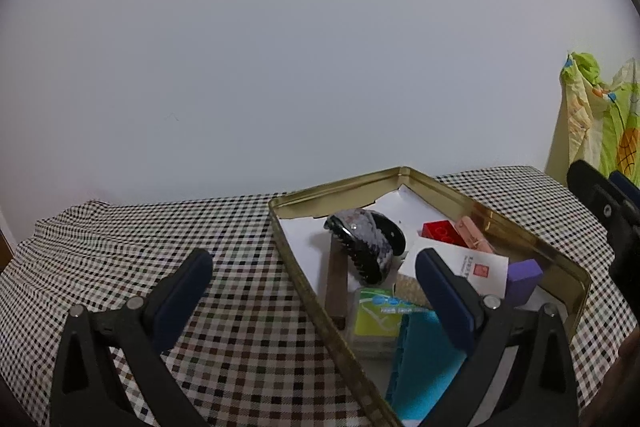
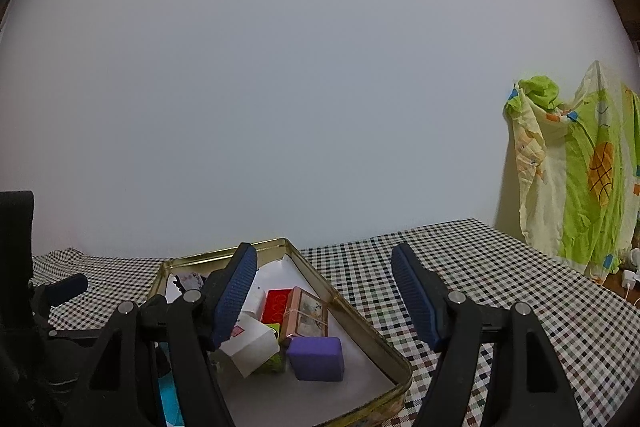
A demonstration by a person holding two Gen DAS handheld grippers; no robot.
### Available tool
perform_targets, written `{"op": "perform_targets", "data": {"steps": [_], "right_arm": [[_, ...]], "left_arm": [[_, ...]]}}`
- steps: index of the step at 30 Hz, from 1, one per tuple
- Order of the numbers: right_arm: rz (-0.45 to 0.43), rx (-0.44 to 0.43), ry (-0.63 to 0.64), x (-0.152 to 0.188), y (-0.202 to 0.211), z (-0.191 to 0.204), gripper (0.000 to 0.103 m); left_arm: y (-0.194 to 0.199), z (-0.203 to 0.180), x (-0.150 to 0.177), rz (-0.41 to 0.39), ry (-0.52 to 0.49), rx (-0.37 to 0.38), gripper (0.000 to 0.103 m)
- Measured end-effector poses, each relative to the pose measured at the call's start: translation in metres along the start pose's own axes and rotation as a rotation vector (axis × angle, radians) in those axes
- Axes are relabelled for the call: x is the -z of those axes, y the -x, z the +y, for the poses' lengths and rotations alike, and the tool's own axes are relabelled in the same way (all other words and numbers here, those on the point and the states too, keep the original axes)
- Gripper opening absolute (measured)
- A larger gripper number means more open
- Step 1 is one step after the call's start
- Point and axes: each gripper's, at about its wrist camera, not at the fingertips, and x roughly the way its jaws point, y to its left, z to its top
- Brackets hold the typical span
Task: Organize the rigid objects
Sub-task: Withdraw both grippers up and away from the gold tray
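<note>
Left gripper [image 1: 316, 291] jaws wide, empty, straddling gold tin's [image 1: 492, 217] near-left wall. Right gripper [image 2: 324, 291] jaws wide, empty, astride tin's right wall. Inside tin: hair claw [image 1: 366, 245], purple block [image 2: 316, 358], red box [image 2: 276, 305], white card box [image 2: 250, 345].

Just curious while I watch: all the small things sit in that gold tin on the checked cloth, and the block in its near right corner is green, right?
Not quite: the block is purple, not green, as the right wrist view shows. It does lie in the gold tin on the checked cloth.
</note>
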Motion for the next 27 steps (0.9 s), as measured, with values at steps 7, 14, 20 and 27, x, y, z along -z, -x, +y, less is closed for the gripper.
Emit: {"op": "perform_targets", "data": {"steps": [7, 14, 20, 27], "right_arm": [[-0.043, 0.0, 0.015, 0.001, 0.016, 0.009, 0.072], [-0.083, 0.015, 0.03, 0.002, 0.028, 0.015, 0.076], [-0.132, 0.025, 0.051, 0.002, 0.041, 0.023, 0.081], [-0.172, 0.037, 0.07, 0.001, 0.054, 0.024, 0.085]], "left_arm": [[0.009, 0.005, 0.003, -0.014, 0.005, 0.004, 0.103], [0.015, 0.011, 0.007, -0.022, 0.025, 0.006, 0.103], [0.018, 0.015, 0.009, -0.028, 0.033, 0.002, 0.103], [0.023, 0.017, 0.013, -0.041, 0.024, -0.002, 0.103]]}}
